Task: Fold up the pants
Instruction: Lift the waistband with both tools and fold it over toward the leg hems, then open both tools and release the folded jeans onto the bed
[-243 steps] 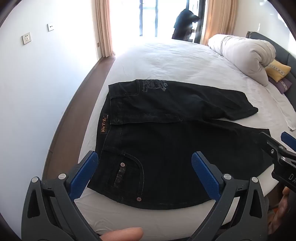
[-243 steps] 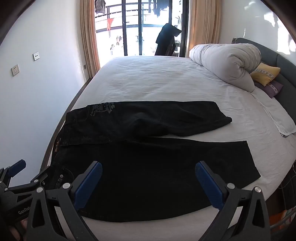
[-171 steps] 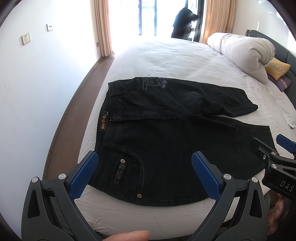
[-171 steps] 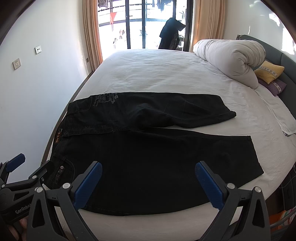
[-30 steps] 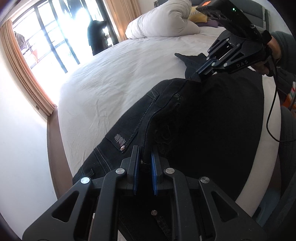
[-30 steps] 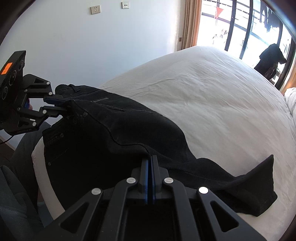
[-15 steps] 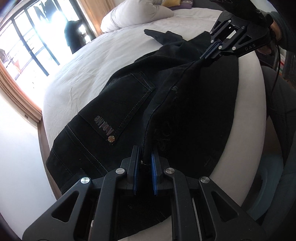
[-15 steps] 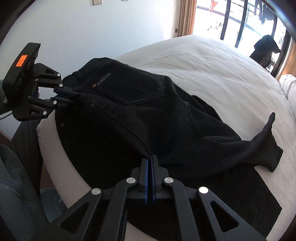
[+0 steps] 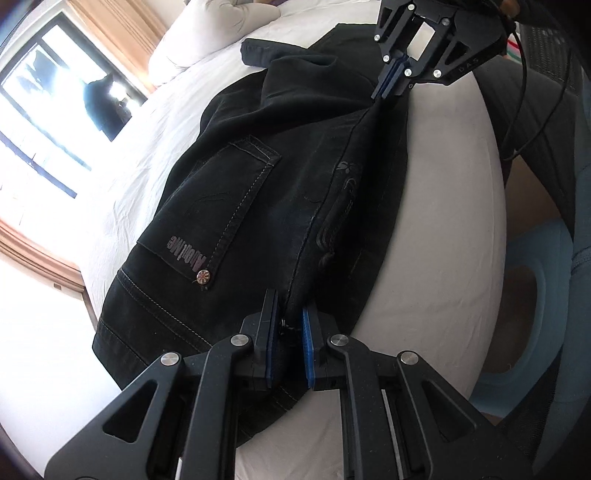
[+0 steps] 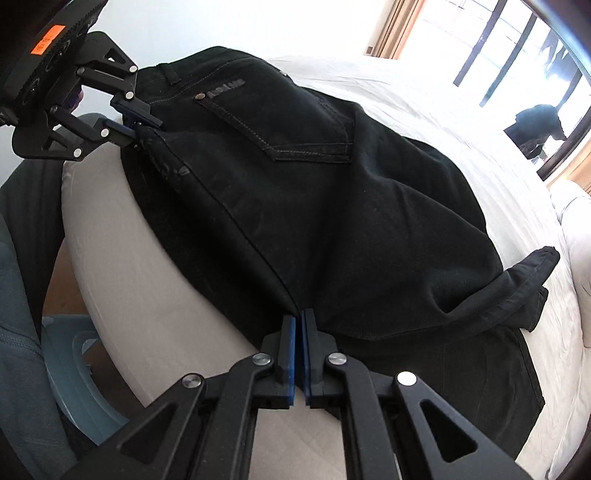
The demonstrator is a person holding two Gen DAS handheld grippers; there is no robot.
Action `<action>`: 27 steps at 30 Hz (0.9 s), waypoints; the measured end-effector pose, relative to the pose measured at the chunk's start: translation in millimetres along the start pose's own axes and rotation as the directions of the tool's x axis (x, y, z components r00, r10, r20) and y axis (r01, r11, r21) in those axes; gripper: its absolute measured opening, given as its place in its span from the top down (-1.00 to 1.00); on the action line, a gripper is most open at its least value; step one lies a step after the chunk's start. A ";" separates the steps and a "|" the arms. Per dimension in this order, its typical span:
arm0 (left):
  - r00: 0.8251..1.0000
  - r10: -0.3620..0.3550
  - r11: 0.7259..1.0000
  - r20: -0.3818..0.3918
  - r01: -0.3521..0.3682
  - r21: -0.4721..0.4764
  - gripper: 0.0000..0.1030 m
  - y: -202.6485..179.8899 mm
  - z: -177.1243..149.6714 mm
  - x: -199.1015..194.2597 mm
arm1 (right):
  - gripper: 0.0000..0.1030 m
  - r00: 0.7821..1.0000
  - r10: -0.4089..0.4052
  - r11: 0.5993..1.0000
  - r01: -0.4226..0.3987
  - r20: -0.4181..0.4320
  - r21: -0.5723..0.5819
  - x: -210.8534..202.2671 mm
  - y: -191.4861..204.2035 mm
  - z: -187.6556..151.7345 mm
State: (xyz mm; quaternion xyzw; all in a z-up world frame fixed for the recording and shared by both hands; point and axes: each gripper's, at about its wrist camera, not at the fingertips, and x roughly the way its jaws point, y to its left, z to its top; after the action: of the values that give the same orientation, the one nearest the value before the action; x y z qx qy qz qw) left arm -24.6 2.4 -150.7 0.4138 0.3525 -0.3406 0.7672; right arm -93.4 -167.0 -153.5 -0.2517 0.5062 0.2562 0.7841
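A white bed (image 9: 447, 206) is filling most of both views, its sheet wrinkling toward the window (image 10: 517, 55). Tan curtains (image 9: 122, 33) are hanging beside the glass — a dark shape (image 9: 107, 107) is standing against the glare. A rolled white duvet (image 9: 207, 33) is lying at the far end. A pale blue stool (image 9: 535, 295) is sitting on the floor just beside the bed.
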 end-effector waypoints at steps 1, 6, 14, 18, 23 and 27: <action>1.000 -0.003 1.000 0.000 0.003 -0.006 0.80 2.6 0.3 1.0 | 0.92 1.000 -0.003 1.000 0.003 0.000 -0.002 0.9 0.5 0.6; 1.000 -0.022 1.000 0.004 0.022 0.002 0.80 3.6 -10.3 -5.2 | 0.92 1.000 -0.004 1.000 0.004 -0.006 -0.022 4.9 5.8 3.3; 1.000 -0.011 1.000 0.005 0.011 0.014 0.80 0.5 -12.6 -1.6 | 0.92 1.000 -0.002 1.000 0.002 -0.013 -0.010 16.6 1.8 11.6; 1.000 -0.006 1.000 0.000 0.006 0.025 0.80 -4.0 -18.5 -1.0 | 0.92 1.000 -0.007 1.000 0.007 -0.014 -0.014 13.9 11.1 6.4; 1.000 0.011 0.999 0.001 -0.011 0.034 0.77 -5.3 -19.6 4.1 | 0.91 1.000 -0.002 1.000 0.002 -0.018 -0.002 19.5 10.9 -1.6; 0.999 -0.001 1.000 -0.039 0.001 0.003 0.68 1.7 -12.7 1.6 | 0.88 1.000 -0.003 1.000 0.004 -0.012 0.020 28.4 4.5 3.6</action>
State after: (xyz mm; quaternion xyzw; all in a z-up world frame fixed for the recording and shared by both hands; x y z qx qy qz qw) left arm -25.8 13.9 -156.6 0.4213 0.3670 -0.3333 0.7595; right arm -83.8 -157.1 -179.0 -0.2461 0.5132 0.2480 0.7839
